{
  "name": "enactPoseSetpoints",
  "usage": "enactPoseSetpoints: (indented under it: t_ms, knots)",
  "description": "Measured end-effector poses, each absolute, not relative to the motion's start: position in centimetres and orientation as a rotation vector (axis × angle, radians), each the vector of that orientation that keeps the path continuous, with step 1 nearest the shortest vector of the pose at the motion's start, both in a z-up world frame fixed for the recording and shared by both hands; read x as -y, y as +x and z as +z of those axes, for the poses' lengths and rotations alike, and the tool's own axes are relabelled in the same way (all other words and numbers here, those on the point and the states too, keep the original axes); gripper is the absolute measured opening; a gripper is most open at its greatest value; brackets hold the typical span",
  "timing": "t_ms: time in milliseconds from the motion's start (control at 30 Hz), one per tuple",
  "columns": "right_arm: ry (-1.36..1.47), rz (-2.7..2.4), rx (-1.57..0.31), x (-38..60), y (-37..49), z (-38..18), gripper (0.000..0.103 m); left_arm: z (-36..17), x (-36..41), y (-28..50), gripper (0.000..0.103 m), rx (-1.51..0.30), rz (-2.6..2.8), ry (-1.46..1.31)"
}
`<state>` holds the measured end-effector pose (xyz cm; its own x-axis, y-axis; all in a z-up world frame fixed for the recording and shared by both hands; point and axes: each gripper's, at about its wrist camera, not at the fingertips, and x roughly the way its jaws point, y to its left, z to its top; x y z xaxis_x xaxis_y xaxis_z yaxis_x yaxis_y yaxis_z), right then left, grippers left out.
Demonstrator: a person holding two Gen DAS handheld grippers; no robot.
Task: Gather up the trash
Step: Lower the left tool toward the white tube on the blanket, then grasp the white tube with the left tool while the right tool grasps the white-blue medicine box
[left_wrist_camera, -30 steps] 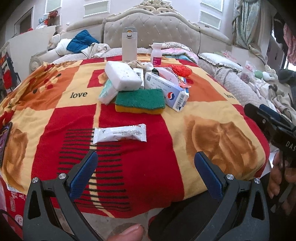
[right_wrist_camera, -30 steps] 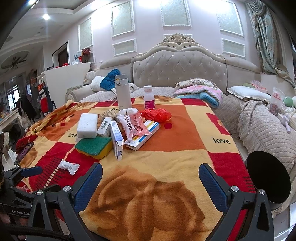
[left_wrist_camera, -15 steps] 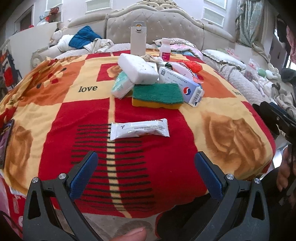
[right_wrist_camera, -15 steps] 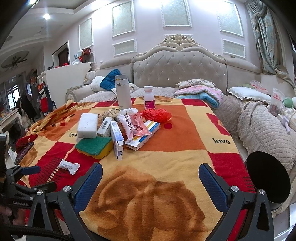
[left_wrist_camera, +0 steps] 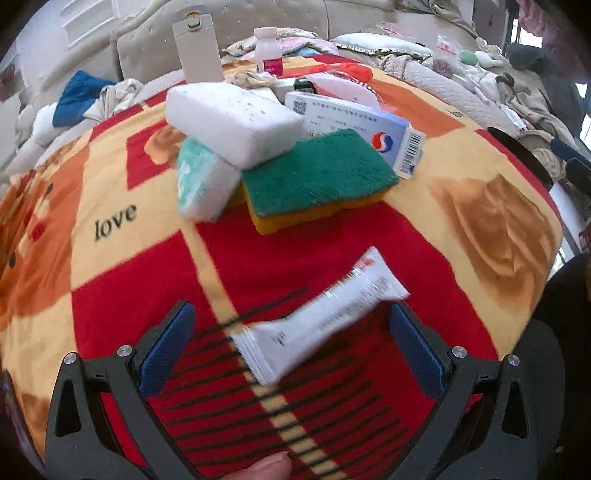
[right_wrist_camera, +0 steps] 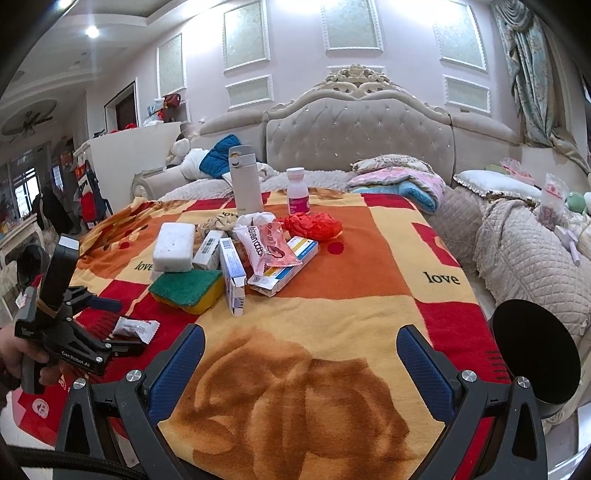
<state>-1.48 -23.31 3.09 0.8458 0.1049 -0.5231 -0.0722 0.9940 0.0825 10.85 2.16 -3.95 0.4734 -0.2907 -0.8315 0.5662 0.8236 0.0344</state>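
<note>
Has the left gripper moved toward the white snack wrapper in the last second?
Yes. The left gripper has advanced across the blanket toward the green sponge, and now its open fingers flank the white wrapper.

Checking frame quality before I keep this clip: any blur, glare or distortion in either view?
Left wrist view: motion blur smears the white wrapper between the open fingers and the blanket stripes; the fisheye bows the bed edge. Right wrist view: sharp, evenly lit, with a bright ceiling light flaring at upper left; walls curve near the rim and the corners are vignetted black.
</note>
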Motion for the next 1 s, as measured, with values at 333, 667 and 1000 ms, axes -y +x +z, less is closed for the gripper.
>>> enactPoseSetpoints:
  t_ms: [333, 667, 1000]
  knots:
    - [0.039, 0.095, -0.567, 22.8, -1.2, 2.9, 0.103, -4.2, -1.6, 12.1, 0.100, -0.949, -0.495, 0.183]
    - [0.018, 0.101, -0.574, 22.3, -1.2, 2.7, 0.103, -4.9, -1.0, 11.2, 0.102, -0.918, -0.420, 0.163]
    - [0.198, 0.180, -0.534, 23.8, 1.0, 2.3, 0.102, -4.7, -1.4, 9.6, 0.078, -0.845, -0.401, 0.138]
